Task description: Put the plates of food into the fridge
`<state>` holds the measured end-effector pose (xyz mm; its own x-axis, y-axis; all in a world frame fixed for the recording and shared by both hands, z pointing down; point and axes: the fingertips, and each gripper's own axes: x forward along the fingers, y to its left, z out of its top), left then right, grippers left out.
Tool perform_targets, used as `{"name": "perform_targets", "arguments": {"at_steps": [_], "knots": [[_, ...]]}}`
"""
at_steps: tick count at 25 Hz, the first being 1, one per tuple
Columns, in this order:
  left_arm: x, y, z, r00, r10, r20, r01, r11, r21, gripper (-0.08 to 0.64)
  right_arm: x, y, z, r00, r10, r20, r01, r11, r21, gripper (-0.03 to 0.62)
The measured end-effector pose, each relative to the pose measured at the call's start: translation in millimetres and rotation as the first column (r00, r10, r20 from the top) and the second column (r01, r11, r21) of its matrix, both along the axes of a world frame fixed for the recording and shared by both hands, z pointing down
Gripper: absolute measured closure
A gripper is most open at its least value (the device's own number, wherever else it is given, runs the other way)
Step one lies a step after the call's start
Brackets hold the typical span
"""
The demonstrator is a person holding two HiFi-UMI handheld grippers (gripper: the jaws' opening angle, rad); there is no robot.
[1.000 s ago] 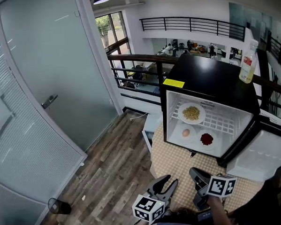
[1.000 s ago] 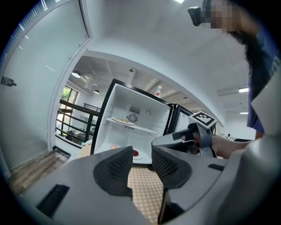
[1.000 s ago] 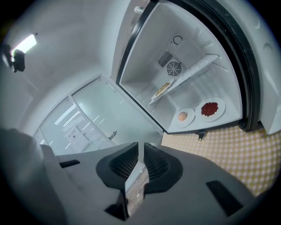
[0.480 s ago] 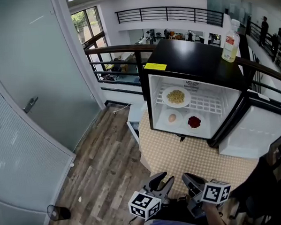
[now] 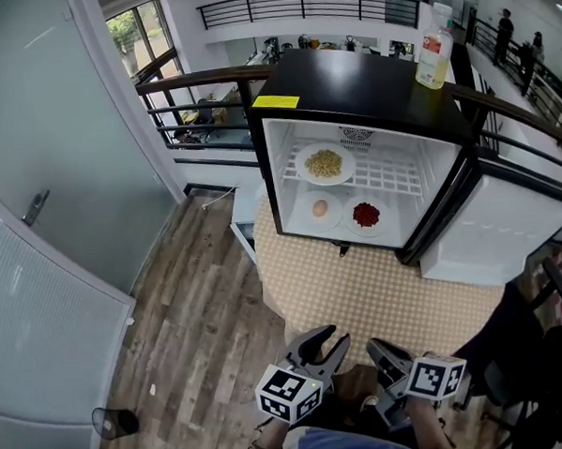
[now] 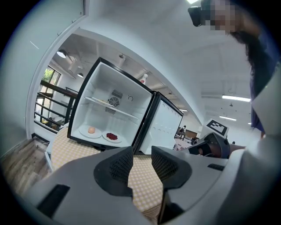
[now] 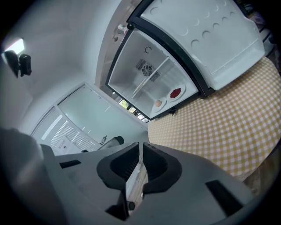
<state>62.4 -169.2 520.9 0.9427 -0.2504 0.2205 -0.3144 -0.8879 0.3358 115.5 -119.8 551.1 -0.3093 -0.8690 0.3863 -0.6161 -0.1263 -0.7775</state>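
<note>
Looking steeply down from the head view, I see the fridge (image 5: pixel 349 93) in the upper centre of the frame. Its open mouth faces down the picture toward me, and its door (image 5: pixel 493 231) is swung out to the right. It stands on a round table with a checked cloth (image 5: pixel 360 299).

All three plates lie flat inside. The noodle plate (image 5: pixel 324 163) sits on the wire shelf. The egg plate (image 5: pixel 320 208) and the red-food plate (image 5: pixel 366 214) sit side by side on the fridge floor below it, in a row running left to right. They are round, so I can give no long axis.

Both grippers hang at the bottom centre, well apart from the fridge and pointing up the frame toward it. The left gripper (image 5: pixel 327 341) has its jaws parted by a modest gap with only the cloth showing between them. The right gripper (image 5: pixel 377 350) has its jaws drawn almost together — a thin slit, gripping nothing.

A bottle (image 5: pixel 434 56) stands upright on the fridge top. My arms are cut off by the lower edge, and in the right gripper view the shelf plate is too small to make out.
</note>
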Motion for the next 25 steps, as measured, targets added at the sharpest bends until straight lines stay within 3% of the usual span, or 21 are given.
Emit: {"name": "perform_targets", "arguments": {"at_steps": [5,10,18,25], "knots": [[6,15,1,1.0,-0.006,0.008,0.006,1.0,-0.001,0.422,7,13,-4,1.0,0.002,0.013,-0.002,1.0,0.011,0.552],[15,38,-2,0.998,-0.06,0.012,0.06,0.998,0.008,0.422,15,42,-7,0.999,-0.031,0.017,0.03,0.999,0.023,0.552],[33,132,-10,0.996,-0.079,0.051,0.075,0.995,0.065,0.422,36,119,-15,0.995,-0.094,0.015,0.093,0.993,0.071,0.552],[17,217,-7,0.985,-0.163,0.063,0.159,0.985,0.071,0.422,29,188,-11,0.985,-0.172,0.019,0.17,0.981,0.09,0.552]]}}
